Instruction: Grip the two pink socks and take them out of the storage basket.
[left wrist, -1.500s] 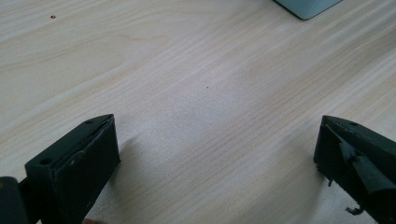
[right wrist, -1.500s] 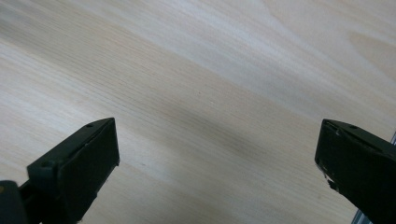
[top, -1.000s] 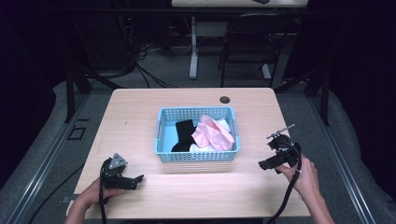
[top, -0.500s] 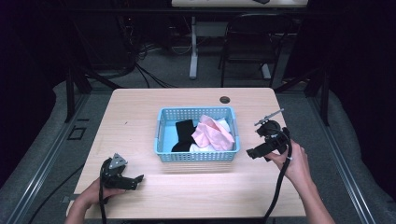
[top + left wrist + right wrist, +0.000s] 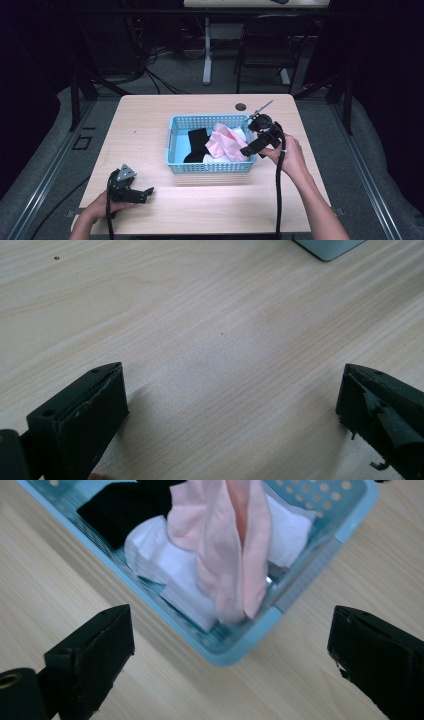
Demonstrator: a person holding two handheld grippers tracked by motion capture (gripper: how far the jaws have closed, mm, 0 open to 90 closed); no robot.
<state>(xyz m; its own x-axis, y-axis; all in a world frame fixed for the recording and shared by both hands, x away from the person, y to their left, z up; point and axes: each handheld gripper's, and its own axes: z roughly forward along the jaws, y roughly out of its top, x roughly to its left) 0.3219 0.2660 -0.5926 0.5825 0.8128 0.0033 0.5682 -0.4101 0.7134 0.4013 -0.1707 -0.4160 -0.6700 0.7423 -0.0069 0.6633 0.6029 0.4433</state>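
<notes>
While the pink cloth (image 5: 227, 142) is lying heaped on top of the white cloth (image 5: 220, 158) and beside the black cloth (image 5: 197, 145) inside the blue basket (image 5: 172, 145), the right hand-held gripper (image 5: 248, 150) is being brought over the basket's near right corner, probably so that the topmost piece can be picked out first. Its jaws are being held spread, having just been closing a little, and nothing is being pinched between them; in the right gripper view the pink cloth (image 5: 235, 555) is being framed between the two black jaws, with the basket (image 5: 235, 655) rim crossing just below it. That cloth is being left draped over the rim at this corner, which is likely why the approach is being made from this side.

The right hand (image 5: 290, 157) is being held above the bench (image 5: 150, 115) at the basket's right side, the forearm being stretched forward from the lower edge of the high view and the gripper being tilted down and leftward toward the cloths.

The left hand-held gripper (image 5: 145, 191) is being rested low on the bench near the front left, well apart from the basket, seemingly being kept out of the way until needed. Its jaws are also being kept spread over bare wood (image 5: 220, 340), with nothing between them, and the left hand (image 5: 100, 210) is being curled around its body.
</notes>
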